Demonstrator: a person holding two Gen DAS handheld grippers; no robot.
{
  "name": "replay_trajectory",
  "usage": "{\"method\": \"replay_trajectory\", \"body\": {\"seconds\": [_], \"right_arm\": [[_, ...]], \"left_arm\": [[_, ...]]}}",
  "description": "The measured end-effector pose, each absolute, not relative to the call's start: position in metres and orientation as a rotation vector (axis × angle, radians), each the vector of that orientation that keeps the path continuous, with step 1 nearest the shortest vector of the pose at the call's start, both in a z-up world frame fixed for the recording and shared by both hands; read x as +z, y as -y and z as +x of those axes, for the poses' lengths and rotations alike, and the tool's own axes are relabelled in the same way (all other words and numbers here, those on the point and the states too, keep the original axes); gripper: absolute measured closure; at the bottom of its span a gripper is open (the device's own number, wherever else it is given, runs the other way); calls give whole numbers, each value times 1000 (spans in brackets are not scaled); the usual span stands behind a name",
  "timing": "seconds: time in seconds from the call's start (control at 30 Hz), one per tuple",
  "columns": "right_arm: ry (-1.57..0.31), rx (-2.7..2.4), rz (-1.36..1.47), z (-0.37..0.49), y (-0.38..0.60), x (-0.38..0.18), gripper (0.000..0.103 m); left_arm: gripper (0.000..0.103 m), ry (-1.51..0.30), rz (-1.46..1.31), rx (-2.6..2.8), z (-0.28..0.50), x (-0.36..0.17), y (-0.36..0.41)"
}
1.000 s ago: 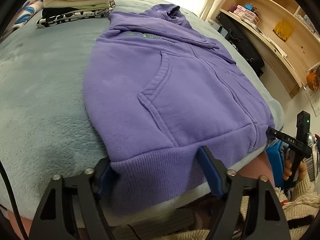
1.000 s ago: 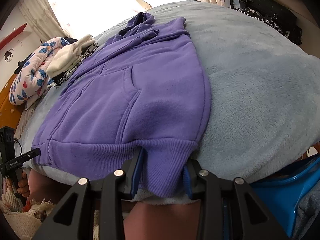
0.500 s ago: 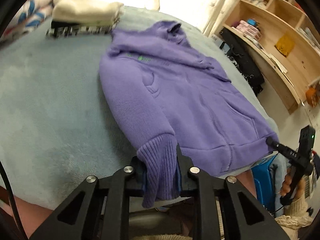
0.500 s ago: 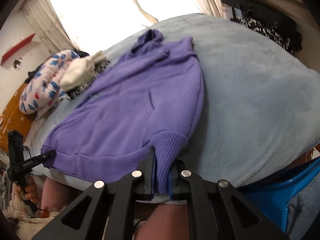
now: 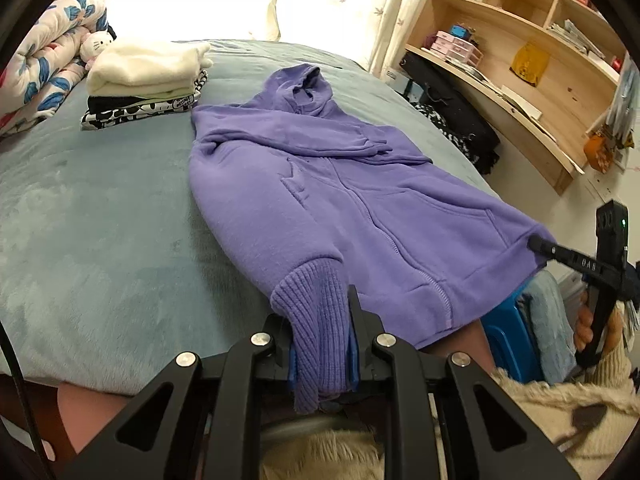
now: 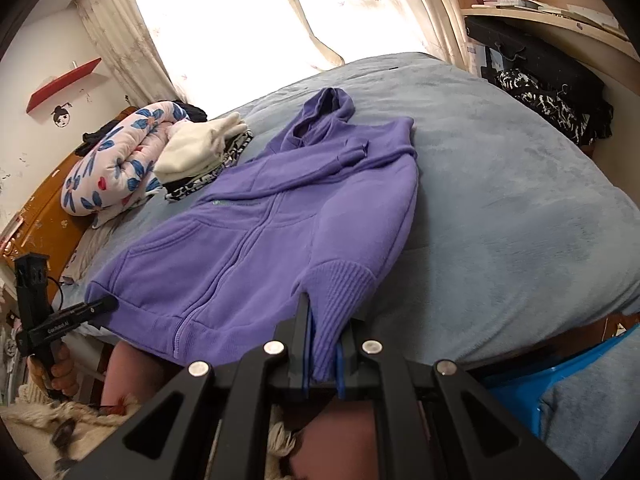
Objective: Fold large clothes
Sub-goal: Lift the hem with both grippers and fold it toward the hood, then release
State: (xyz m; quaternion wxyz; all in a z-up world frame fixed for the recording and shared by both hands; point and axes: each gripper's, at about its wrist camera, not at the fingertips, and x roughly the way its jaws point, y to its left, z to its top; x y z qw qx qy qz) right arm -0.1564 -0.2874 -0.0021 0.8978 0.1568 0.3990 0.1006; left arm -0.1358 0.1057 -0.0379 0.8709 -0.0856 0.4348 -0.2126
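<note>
A purple zip hoodie (image 5: 328, 184) lies front up on the blue-grey bed (image 5: 100, 216), hood toward the window, sleeves folded across the chest. It also shows in the right wrist view (image 6: 256, 240). My left gripper (image 5: 320, 340) is shut on the ribbed hem at the hoodie's left bottom corner. My right gripper (image 6: 324, 340) is shut on the ribbed hem at the right bottom corner. Both corners are lifted at the bed's near edge. Each gripper shows in the other's view: the right gripper (image 5: 540, 245), the left gripper (image 6: 105, 302).
A stack of folded clothes (image 5: 144, 80) and a floral quilt (image 5: 40, 68) lie at the bed's far left. Wooden shelves (image 5: 520, 40) and a black bag (image 5: 452, 108) stand to the right. A blue bin (image 6: 560, 380) stands below the bed's near edge.
Both grippers have shut on the hoodie's ribbed hem corners and drawn back and up from the bed edge, lifting the corners.
</note>
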Motion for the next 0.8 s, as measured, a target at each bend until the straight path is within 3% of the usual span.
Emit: {"method": "replay_trajectory", "body": {"seconds": [0.17, 0.4, 0.8], "right_arm": [[-808, 220, 377, -156, 298, 18, 95], [-816, 233, 509, -102, 312, 12, 95], [-818, 184, 530, 101, 332, 7, 94]], "left_arm": [[87, -925, -205, -460, -134, -25, -114], [87, -946, -292, -474, -67, -8, -118], [82, -928, -349, -418, 151, -19, -100]]}}
